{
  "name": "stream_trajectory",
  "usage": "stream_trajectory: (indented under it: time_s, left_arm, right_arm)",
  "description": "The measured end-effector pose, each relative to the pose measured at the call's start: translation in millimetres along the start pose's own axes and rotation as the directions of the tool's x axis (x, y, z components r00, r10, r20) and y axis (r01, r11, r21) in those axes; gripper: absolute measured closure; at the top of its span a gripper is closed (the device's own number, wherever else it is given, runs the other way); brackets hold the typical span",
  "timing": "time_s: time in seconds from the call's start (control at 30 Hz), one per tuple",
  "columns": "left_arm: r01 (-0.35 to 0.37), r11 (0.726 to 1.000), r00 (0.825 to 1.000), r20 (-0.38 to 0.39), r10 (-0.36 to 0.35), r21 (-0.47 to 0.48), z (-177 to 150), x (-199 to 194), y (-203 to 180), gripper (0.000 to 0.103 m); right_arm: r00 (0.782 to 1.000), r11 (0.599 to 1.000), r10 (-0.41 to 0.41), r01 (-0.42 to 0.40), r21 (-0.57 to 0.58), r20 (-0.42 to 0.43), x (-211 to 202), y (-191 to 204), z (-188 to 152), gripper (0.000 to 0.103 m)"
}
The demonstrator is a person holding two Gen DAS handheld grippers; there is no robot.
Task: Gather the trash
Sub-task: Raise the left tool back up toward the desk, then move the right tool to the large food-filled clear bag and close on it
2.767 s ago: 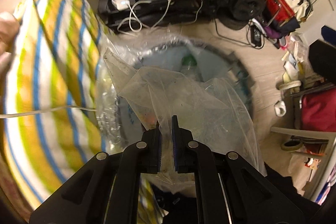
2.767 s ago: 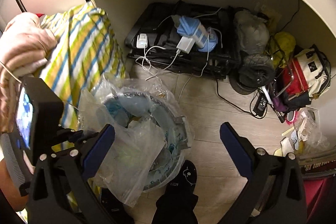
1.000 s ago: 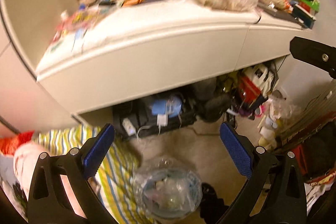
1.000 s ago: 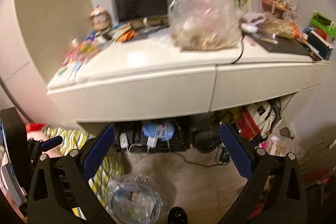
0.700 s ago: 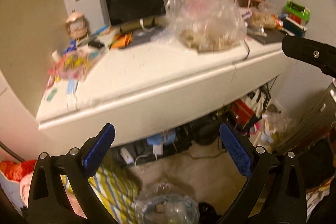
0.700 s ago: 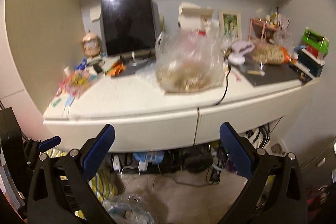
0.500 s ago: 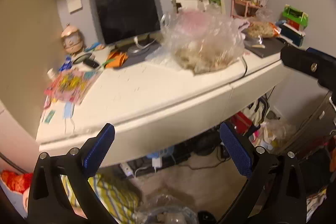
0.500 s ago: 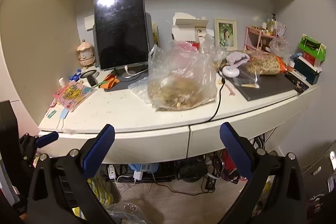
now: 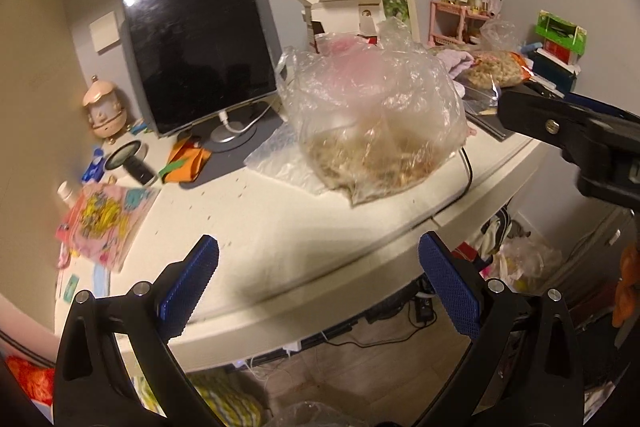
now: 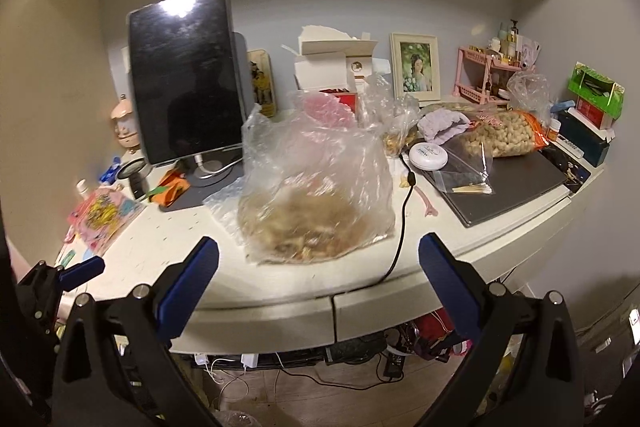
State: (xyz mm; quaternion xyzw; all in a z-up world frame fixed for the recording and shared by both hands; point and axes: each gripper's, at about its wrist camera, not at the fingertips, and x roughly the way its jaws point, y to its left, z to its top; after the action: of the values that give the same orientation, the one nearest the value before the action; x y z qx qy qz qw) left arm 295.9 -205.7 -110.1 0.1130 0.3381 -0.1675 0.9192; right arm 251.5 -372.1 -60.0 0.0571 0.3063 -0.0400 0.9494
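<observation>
— White desk (image 10: 280, 291) filled the view, cluttered right across: a dark monitor (image 10: 186, 75) at the back left, a closed laptop (image 10: 508, 187) at the right, a bag of peanuts (image 10: 508, 137) behind it.

— And the trash?

— A clear plastic bag (image 10: 316, 187) sat on the desk just right of the monitor's stand, crumpled, with brownish scraps settled in its bottom. A black cable (image 10: 402, 215) ran down past its right side and over the desk edge.

— Where were your tools?

— I held both short of the desk, touching nothing. My left gripper (image 9: 320, 287) was spread wide, empty, the bag (image 9: 376, 123) ahead between its blue pads (image 9: 188, 283). My right gripper (image 10: 318, 283) gaped just as wide, empty too, the bag centred beyond it.

— Anything underneath?

— Cables and chargers on the floor (image 10: 320, 387); the rest was too dim to tell.
</observation>
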Motion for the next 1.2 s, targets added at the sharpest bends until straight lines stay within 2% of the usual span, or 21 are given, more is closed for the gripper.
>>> stream_trajectory:
  time_s: [0.3, 0.63, 0.9, 1.2]
  left_arm:
    - [0.021, 1.0, 1.0, -0.009, -0.021, 0.018, 38.8, 42.7, -10.4, 0.006]
    - [0.048, 0.997, 0.999, -0.007, -0.047, 0.057, 69.8, 81.9, -17.1, 0.006]
    - [0.037, 0.999, 0.999, -0.038, -0.036, 0.029, 74.0, 103.7, -8.9, 0.006]
    - [0.031, 0.999, 0.997, -0.065, -0.029, 0.02, 73.2, 118.1, -7.0, 0.006]
  right_arm:
    - [0.998, 0.999, -0.005, 0.007, 0.036, -0.067, 63.0, -21.9, 30.0, 0.006]
    - [0.988, 0.998, 0.007, 0.003, 0.063, -0.151, 128.2, -28.0, 44.1, 0.006]
    - [0.976, 0.998, 0.021, -0.007, 0.066, -0.216, 180.3, -23.0, 52.5, 0.006]
    - [0.968, 1.0, -0.004, 0.007, 0.011, -0.249, 212.5, -10.9, 53.0, 0.006]
